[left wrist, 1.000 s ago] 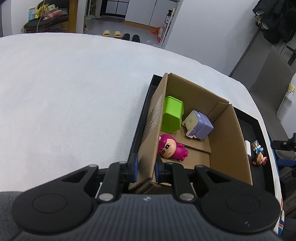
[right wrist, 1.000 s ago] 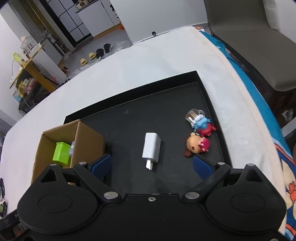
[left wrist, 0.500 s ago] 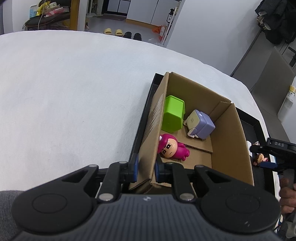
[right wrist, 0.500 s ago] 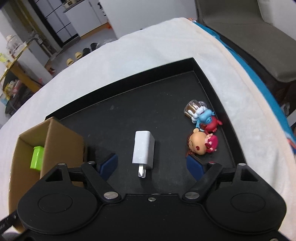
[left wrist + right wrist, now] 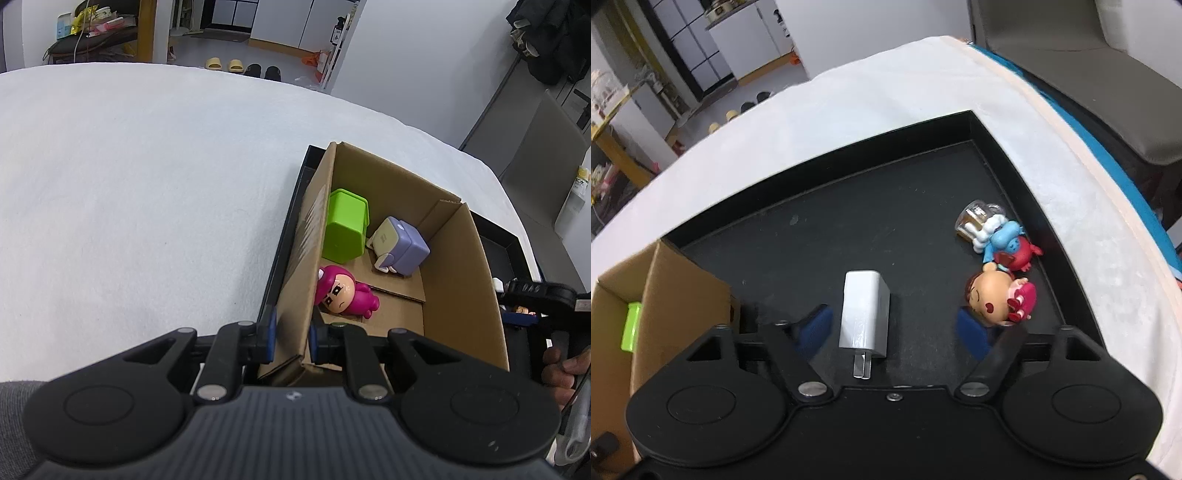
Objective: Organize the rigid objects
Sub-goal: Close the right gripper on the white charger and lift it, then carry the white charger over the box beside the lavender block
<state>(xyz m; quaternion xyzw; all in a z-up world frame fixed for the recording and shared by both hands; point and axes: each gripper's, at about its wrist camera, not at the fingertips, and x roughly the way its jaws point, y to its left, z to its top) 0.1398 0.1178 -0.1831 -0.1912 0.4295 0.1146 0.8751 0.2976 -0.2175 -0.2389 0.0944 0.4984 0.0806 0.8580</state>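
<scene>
While the left gripper [image 5: 290,338] pinches the cardboard box [image 5: 461,258] wall to steady it, the right gripper [image 5: 894,328] jaws, just closing but not touching, straddle the white charger [image 5: 864,314] on the black tray [image 5: 849,236].

Even indoor light is filling both views, glaring softly off the white cover [image 5: 147,192]. Fisheye distortion is bending the edges. The right tongs [image 5: 894,328] are smearing with motion blur, and soft shadows are falling on the black tray [image 5: 886,229].
</scene>
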